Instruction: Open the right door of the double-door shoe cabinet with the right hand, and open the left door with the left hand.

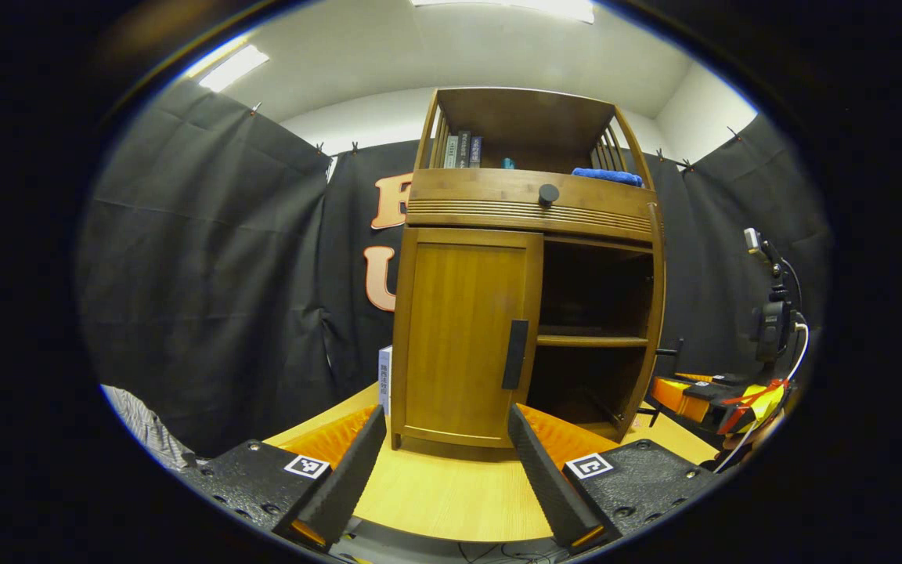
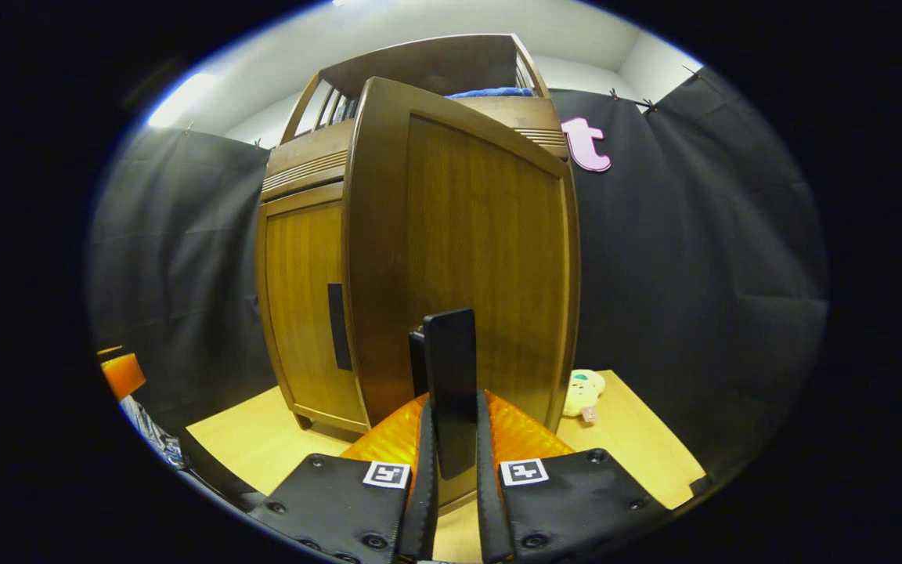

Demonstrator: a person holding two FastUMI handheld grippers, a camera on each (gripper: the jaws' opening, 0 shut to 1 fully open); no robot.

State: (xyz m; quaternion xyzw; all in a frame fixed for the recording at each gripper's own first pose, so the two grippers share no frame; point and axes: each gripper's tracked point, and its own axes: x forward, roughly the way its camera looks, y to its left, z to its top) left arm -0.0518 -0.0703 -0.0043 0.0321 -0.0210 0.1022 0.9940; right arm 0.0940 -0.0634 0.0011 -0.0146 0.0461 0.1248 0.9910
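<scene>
The wooden shoe cabinet (image 1: 529,205) stands on a light wooden table (image 1: 451,493). Its left door (image 1: 459,337) is closed, with a black vertical handle (image 1: 515,354) at its inner edge. My left gripper (image 1: 445,419) is open, low in front of that door and not touching it. The right door (image 2: 482,258) is swung out, leaving the shelf (image 1: 592,341) inside bare to view. My right gripper (image 2: 452,407) is shut on the right door's black handle (image 2: 451,352). The left door (image 2: 302,313) and its handle (image 2: 336,325) appear to the left in the right gripper view.
A drawer with a round black knob (image 1: 548,194) sits above the doors. Books (image 1: 460,149) and a blue cloth (image 1: 607,176) lie on the top shelf. A small plush toy (image 2: 582,392) rests on the table right of the open door. A camera on a stand (image 1: 770,321) is at far right.
</scene>
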